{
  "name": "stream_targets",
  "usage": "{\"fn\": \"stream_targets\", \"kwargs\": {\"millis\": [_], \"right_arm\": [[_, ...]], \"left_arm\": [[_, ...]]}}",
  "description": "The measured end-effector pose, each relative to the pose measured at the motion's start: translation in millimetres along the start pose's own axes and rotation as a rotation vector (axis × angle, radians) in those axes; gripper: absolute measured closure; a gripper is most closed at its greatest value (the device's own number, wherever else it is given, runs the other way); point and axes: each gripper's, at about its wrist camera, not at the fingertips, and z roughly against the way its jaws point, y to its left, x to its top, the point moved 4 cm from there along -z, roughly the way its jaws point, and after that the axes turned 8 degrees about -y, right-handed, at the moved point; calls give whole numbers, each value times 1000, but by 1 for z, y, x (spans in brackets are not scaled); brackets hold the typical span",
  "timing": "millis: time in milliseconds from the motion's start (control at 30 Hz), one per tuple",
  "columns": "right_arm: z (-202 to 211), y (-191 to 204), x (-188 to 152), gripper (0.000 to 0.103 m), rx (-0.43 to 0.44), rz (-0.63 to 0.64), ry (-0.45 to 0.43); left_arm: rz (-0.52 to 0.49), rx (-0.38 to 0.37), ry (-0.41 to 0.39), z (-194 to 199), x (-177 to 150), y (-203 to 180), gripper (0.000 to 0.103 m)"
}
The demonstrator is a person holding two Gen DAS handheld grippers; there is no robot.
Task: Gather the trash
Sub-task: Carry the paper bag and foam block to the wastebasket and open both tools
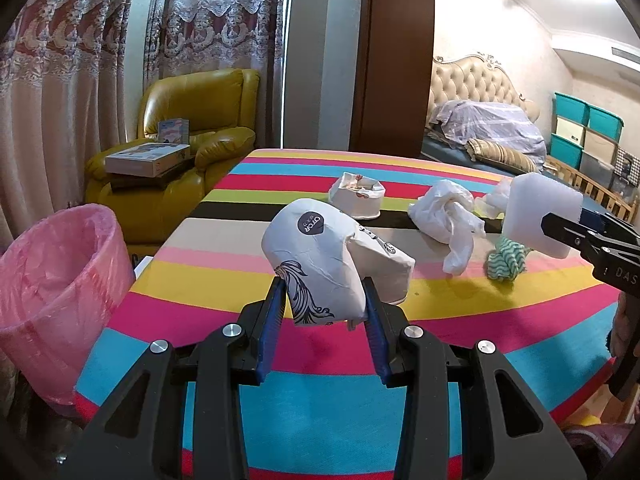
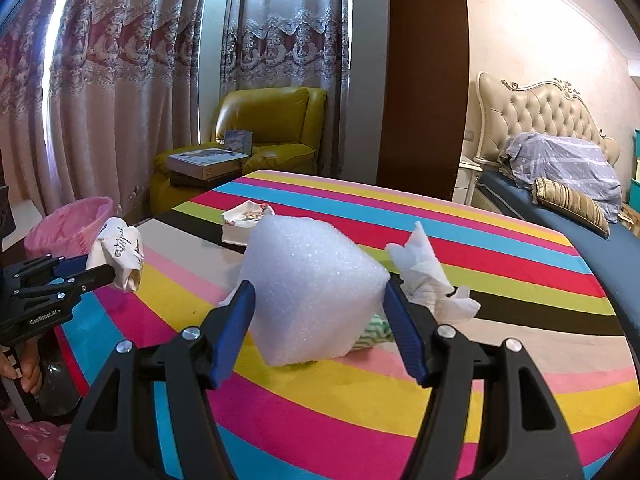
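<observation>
My left gripper (image 1: 325,294) is shut on a crumpled white paper bag (image 1: 316,256) with black print, held above the striped table (image 1: 280,400). The same bag (image 2: 120,256) shows at the left of the right wrist view, in the left gripper (image 2: 110,268). My right gripper (image 2: 320,304) is shut on a white foam block (image 2: 312,288), lifted over the table; that block (image 1: 540,214) appears at the far right of the left wrist view. A pink-lined bin (image 1: 52,288) stands left of the table. A crumpled white plastic bag (image 1: 448,220) and a crushed paper bowl (image 1: 358,196) lie on the table.
A green-and-white knotted cloth (image 1: 504,260) lies by the plastic bag. White tissue (image 2: 428,280) sits right of the foam. A yellow armchair (image 1: 192,128) with boxes stands behind the bin, curtains beyond. A bed (image 2: 560,184) is at the right. A person's hand (image 2: 24,368) holds the left gripper.
</observation>
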Motion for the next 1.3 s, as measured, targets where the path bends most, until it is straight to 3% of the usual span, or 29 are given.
{"fn": "stream_targets", "kwargs": {"millis": [400,667,1300], "right_arm": [[-2,20,-3,39,50,34,22],[-7,45,-3,39,105,73,38],[-26,158,22,39,300,272,38]], "left_arm": [[3,20,-1,7,-7,12,65],[-10,50,-42,25,-3,22,65],[60,184,-162,80,22,105,65]]}}
